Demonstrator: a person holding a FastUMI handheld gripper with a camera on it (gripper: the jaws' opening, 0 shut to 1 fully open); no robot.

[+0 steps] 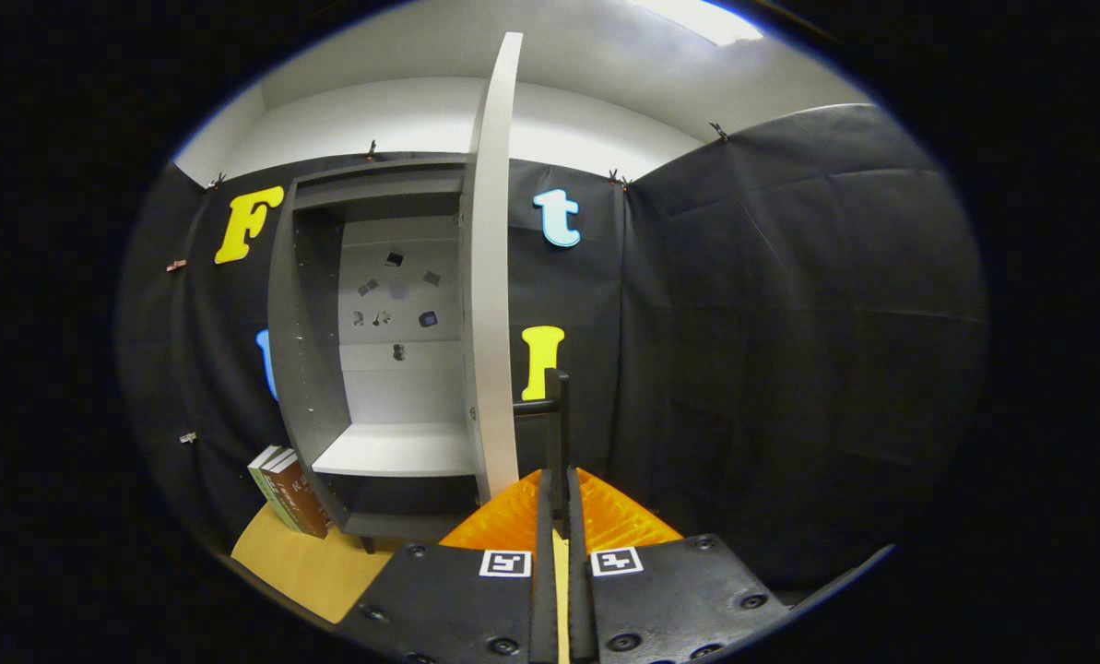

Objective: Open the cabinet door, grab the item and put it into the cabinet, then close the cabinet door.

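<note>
Presently the cabinet door [492, 277] stands open; gripper [557, 516] closed on its handle [554, 406]; books [289, 491], lower left, unplaced.

No readable text: books [287, 492] beside cabinet [310, 369] show spine print too small to read.

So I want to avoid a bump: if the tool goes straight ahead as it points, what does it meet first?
Likely the black door handle its fingers are closed on, then the open door's edge; depth is unclear.
</note>
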